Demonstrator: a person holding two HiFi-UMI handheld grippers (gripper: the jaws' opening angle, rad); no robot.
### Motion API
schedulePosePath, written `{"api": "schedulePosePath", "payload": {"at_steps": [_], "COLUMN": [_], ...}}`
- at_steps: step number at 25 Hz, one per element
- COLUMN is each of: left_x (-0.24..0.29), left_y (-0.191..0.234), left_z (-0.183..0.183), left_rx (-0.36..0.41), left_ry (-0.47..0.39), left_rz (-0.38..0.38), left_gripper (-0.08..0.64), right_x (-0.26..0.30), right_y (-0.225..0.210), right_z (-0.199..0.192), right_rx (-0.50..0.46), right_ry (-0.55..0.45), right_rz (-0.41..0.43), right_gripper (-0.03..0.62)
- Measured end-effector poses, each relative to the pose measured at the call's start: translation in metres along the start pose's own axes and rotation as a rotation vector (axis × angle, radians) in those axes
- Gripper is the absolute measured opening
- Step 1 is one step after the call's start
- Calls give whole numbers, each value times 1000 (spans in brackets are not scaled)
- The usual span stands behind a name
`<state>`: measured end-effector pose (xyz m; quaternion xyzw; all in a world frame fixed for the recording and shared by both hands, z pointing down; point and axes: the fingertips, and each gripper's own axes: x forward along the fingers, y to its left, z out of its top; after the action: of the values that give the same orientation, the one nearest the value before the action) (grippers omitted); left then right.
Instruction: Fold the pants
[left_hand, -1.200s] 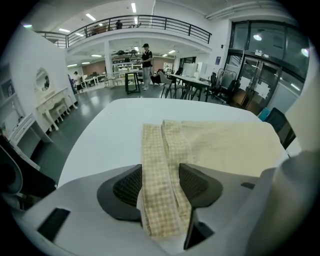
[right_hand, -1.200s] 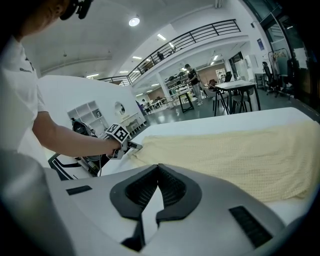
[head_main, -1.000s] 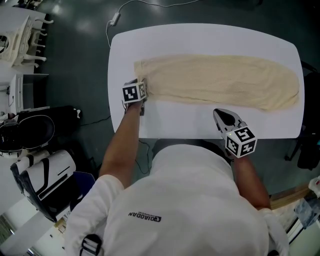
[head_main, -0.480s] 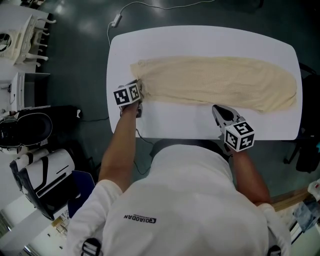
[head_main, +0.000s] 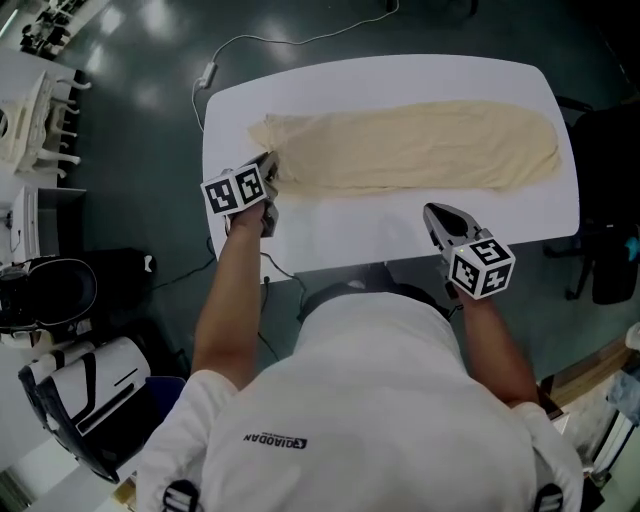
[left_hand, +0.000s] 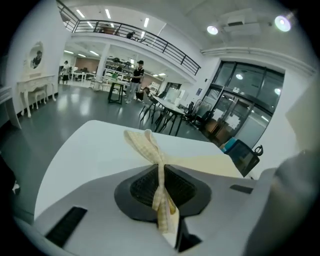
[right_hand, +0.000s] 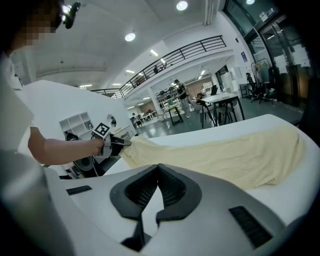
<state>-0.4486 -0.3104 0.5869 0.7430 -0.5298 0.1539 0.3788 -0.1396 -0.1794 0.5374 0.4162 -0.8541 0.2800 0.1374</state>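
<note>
The cream pants (head_main: 410, 145) lay stretched lengthwise along the far half of the white table (head_main: 390, 240), in the upper centre of the head view. The left gripper (head_main: 268, 168), at the garment's left end, had just been closing. Its jaws were clamped on a bunched corner of the fabric, which was raised off the tabletop. The right gripper (head_main: 432, 212) was held over the table's near edge, right of centre and apart from the pants. Its jaws were together with nothing between them.
</note>
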Motion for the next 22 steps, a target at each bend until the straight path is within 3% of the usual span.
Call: {"api": "schedulePosePath", "payload": {"at_steps": [8, 13, 19, 22], "left_x": [-10, -17, -21, -14], "left_y": [-61, -88, -112, -135], "left_z": [17, 11, 18, 24], "left_rx": [40, 88, 108, 112], "left_ry": [-45, -57, -69, -77], "left_rz": [-135, -159, -175, -161], "left_gripper": [60, 60, 60, 60], "right_x": [-83, -124, -149, -174], "right_y": [20, 28, 35, 17], "right_z": [-28, -48, -33, -34], "right_rx": [63, 68, 18, 4], "right_ry": [-81, -116, -160, -161], "right_rz": [-133, -186, -193, -190], "right_gripper": [18, 18, 18, 18]}}
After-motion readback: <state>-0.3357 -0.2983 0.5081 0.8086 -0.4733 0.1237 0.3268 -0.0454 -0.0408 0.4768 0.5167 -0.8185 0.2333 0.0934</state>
